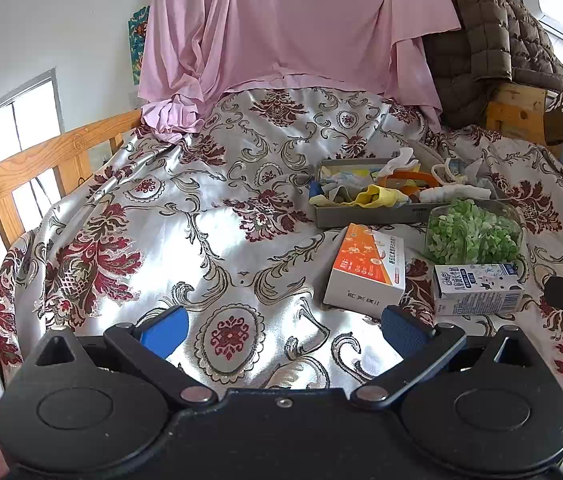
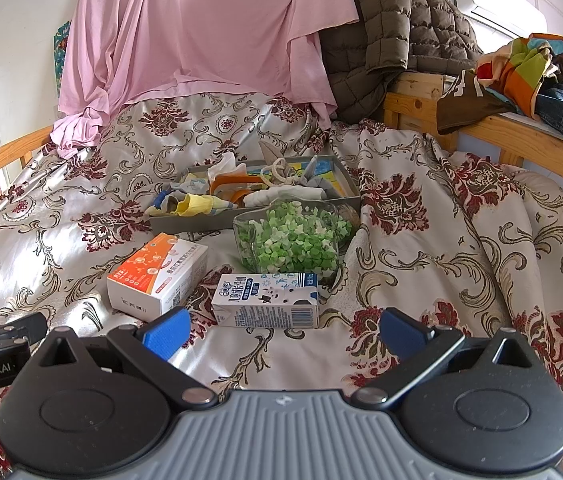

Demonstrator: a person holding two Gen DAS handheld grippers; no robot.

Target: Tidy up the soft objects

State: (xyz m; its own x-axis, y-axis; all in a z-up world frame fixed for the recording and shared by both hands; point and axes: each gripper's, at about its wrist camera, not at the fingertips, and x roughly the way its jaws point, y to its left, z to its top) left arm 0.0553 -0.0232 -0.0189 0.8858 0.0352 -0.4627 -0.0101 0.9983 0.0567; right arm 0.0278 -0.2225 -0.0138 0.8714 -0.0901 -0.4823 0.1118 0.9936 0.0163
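Note:
A grey tray (image 1: 365, 216) (image 2: 185, 222) full of socks and small cloths lies on the floral bedspread (image 1: 201, 240). A yellow sock (image 1: 377, 196) (image 2: 195, 204) hangs over its front edge. My left gripper (image 1: 283, 330) is open and empty, low over the bedspread, well short of the tray. My right gripper (image 2: 283, 330) is open and empty, just in front of a milk carton (image 2: 267, 300), with the tray farther back.
An orange-white box (image 1: 367, 276) (image 2: 157, 276), a glass jar of green bits (image 1: 473, 236) (image 2: 293, 240) and the milk carton (image 1: 477, 290) stand before the tray. A pink sheet (image 2: 201, 40) and brown jacket (image 2: 393, 32) hang behind. Wooden rails (image 1: 41, 160) (image 2: 521, 140) flank the bed.

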